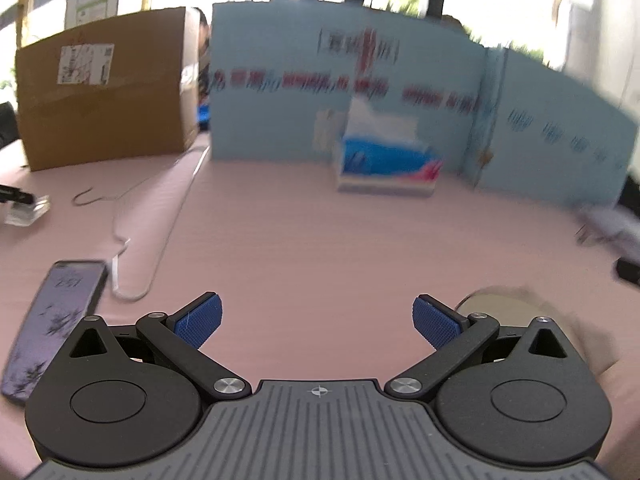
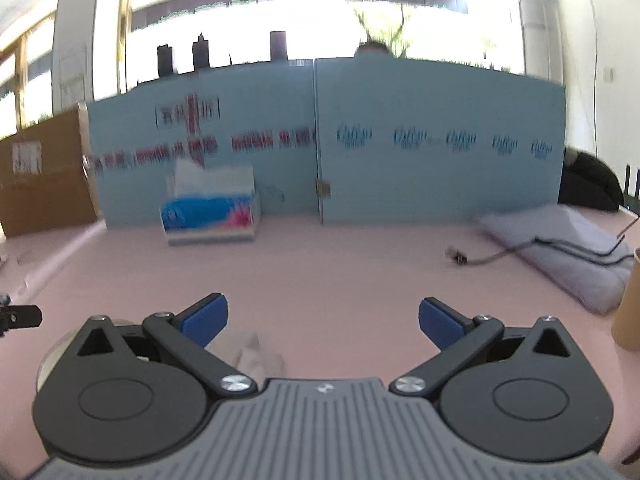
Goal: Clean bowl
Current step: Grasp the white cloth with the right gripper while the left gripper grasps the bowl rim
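Observation:
My left gripper (image 1: 317, 322) is open and empty above the pink table (image 1: 320, 240). A pale bowl (image 1: 496, 304) lies low at the right, mostly hidden behind the right finger. My right gripper (image 2: 323, 323) is open and empty. A crumpled tissue (image 2: 248, 354) lies on the table just below its left finger. A glassy bowl rim (image 2: 52, 354) shows at the lower left, mostly hidden behind the gripper body. A tissue box shows at the back in the left wrist view (image 1: 386, 160) and the right wrist view (image 2: 210, 210). Both views are blurred.
A blue partition (image 2: 400, 140) closes the back. A cardboard box (image 1: 104, 88), a white hanger (image 1: 152, 216) and a phone (image 1: 52, 320) are at the left. Folded grey cloth (image 2: 568, 248) with a cable and a cardboard tube (image 2: 630, 304) lie right.

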`<action>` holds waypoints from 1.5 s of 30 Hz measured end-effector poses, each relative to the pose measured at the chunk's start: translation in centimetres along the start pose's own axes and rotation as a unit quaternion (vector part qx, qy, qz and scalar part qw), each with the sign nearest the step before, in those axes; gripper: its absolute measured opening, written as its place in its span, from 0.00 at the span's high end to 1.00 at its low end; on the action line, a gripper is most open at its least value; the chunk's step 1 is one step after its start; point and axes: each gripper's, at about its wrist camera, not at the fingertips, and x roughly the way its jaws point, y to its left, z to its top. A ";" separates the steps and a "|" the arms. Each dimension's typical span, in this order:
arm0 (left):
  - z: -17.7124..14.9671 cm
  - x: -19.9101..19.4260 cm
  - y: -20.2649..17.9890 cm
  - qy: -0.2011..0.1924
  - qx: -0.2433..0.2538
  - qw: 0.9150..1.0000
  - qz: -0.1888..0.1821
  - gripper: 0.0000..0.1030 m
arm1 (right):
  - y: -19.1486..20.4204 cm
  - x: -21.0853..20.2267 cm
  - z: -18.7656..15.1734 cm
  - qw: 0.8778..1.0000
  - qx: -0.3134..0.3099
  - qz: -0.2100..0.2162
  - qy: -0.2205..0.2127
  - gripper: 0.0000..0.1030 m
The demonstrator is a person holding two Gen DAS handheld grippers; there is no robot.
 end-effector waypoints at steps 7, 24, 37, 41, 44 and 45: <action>-0.3 -1.9 0.2 -0.071 0.000 0.994 -0.088 0.00 | -1.1 -1.3 -0.1 0.997 0.027 0.034 -0.058 0.00; -1.1 0.3 -2.1 -0.023 0.020 0.986 -0.162 0.42 | 2.3 0.1 -2.9 0.992 -0.074 0.094 0.047 0.36; -1.6 2.9 -3.2 0.026 0.041 0.989 -0.143 0.60 | 4.2 1.0 -4.6 0.981 -0.137 0.109 0.081 0.56; -1.8 3.8 -3.6 0.041 0.048 0.988 -0.140 0.66 | 4.2 1.7 -5.0 0.980 -0.147 0.104 0.089 0.58; -1.9 4.5 -4.0 0.048 0.053 0.988 -0.140 0.69 | 4.1 2.2 -4.9 0.979 -0.146 0.104 0.098 0.63; -1.9 4.7 -4.1 0.051 0.054 0.987 -0.140 0.72 | 4.1 2.3 -4.9 0.979 -0.146 0.103 0.099 0.64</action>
